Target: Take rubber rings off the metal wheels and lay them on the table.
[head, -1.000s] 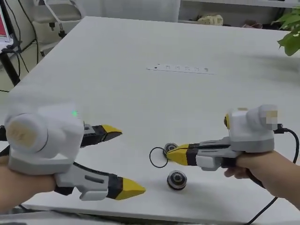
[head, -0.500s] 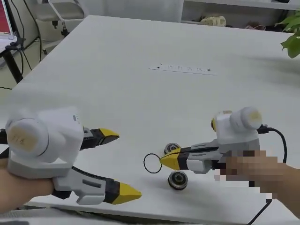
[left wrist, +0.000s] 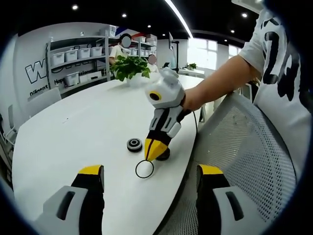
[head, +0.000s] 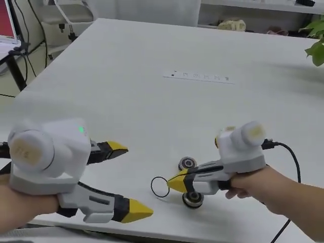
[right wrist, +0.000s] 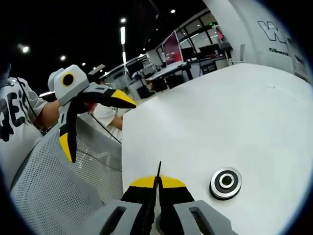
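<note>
My right gripper (head: 177,182) is shut on a thin black rubber ring (head: 160,186), which hangs at its yellow tips just over the white table (head: 152,101) near the front edge. In the left gripper view the ring (left wrist: 145,169) shows as a full circle below the right gripper (left wrist: 155,149). In the right gripper view the ring (right wrist: 158,169) is edge-on between my shut jaws (right wrist: 157,183). Two small metal wheels lie close by: one (head: 187,163) behind the gripper, one (head: 193,198) under it. My left gripper (head: 130,178) is open and holds nothing, to the left of the ring.
A white power strip (head: 198,77) lies across the middle of the table. A green plant (head: 316,45) stands at the far right edge. A mesh chair (left wrist: 244,147) sits just off the table's near edge. A cable (head: 288,152) trails from the right gripper.
My right gripper has carried the ring a little left and toward the near edge, away from the far wheel. The left gripper stays open and has hardly moved.
</note>
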The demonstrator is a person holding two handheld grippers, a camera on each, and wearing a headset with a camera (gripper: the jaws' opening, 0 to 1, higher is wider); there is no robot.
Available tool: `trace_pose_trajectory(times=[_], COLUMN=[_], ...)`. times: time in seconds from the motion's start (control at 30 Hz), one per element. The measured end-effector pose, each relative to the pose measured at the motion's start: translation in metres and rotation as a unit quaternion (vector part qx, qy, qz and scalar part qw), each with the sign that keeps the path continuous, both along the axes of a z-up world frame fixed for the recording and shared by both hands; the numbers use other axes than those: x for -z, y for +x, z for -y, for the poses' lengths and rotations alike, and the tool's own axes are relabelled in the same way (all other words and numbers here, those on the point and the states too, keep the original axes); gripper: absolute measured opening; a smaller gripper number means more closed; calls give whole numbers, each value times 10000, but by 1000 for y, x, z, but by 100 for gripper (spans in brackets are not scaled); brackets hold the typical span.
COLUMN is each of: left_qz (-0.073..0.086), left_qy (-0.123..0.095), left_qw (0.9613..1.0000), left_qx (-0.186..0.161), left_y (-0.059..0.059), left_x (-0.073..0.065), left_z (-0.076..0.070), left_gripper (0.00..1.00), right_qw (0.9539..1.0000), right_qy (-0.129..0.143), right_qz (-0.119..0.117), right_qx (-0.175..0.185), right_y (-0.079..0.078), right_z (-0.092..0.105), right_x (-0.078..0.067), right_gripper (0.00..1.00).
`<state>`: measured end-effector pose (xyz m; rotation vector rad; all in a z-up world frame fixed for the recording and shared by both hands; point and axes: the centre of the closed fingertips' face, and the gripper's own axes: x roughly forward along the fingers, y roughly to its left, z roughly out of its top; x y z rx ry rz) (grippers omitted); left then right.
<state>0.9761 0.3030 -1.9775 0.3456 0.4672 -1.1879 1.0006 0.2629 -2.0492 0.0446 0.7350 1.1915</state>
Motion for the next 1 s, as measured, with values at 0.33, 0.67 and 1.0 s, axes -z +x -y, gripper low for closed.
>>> trace_pose_trajectory(times=[0.33,0.67,1.0], left_qz=[13,0,-33], left_qy=[57,76,156], left_qw=[10000,10000,9999], left_qx=[22,12,59], left_y=[-1,-1,-3], left_x=[2,3,6], left_z=[-1,-2,-2], left_gripper=[74,74,73], right_qw=[9991,9980,9984], right_qy=[-307,-466,-200], right_qz=[177,333,378], right_qx=[229,249,366], right_y=[12,15,17], right_z=[4,7,9], right_x=[8,11,-3], right_gripper=[0,12,18])
